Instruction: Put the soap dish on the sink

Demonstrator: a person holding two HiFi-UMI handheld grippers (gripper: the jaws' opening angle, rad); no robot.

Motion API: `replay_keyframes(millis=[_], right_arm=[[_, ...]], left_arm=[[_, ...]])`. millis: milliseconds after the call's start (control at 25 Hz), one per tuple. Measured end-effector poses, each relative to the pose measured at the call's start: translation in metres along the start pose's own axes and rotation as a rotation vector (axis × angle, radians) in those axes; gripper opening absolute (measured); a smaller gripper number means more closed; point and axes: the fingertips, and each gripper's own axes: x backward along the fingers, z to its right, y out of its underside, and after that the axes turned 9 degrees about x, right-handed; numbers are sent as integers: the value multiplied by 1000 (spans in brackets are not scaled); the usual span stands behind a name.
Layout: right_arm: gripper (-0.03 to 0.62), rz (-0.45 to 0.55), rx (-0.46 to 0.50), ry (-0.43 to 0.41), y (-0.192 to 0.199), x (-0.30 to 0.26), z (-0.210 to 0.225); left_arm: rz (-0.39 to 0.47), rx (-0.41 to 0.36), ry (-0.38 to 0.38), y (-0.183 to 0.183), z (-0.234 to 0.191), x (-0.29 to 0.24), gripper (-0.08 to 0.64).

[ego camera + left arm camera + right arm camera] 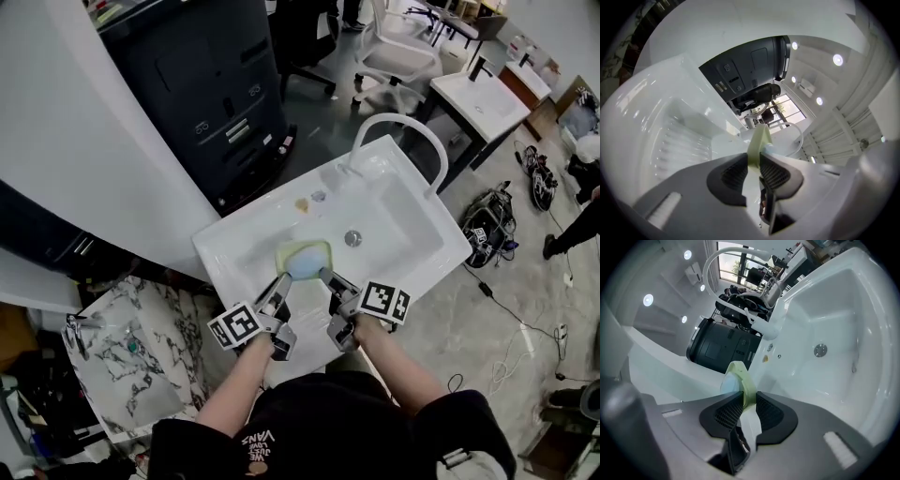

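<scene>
A pale green soap dish [304, 258] with a light blue inside hangs over the near left part of the white sink [246, 240]. My left gripper [280, 281] is shut on its near left rim, and my right gripper [325, 276] is shut on its near right rim. In the left gripper view the green rim [759, 143] stands edge-on between the dark pads. The right gripper view shows the dish [738, 378] pinched the same way, above the basin with its drain [820, 350].
A curved white faucet [398, 131] rises at the sink's far side. A dark cabinet [202, 75] stands behind the sink. A marble-patterned top [141, 347] lies at the left. A second sink [483, 98], office chairs and cables on the floor are at the right.
</scene>
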Motion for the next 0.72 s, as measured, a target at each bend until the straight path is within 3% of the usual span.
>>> replay_keyframes(millis=[720], right_arm=[[77,-154,101,1,-55,-62,46]], left_arm=[[111,54,-86,-24,-34,-70,135]])
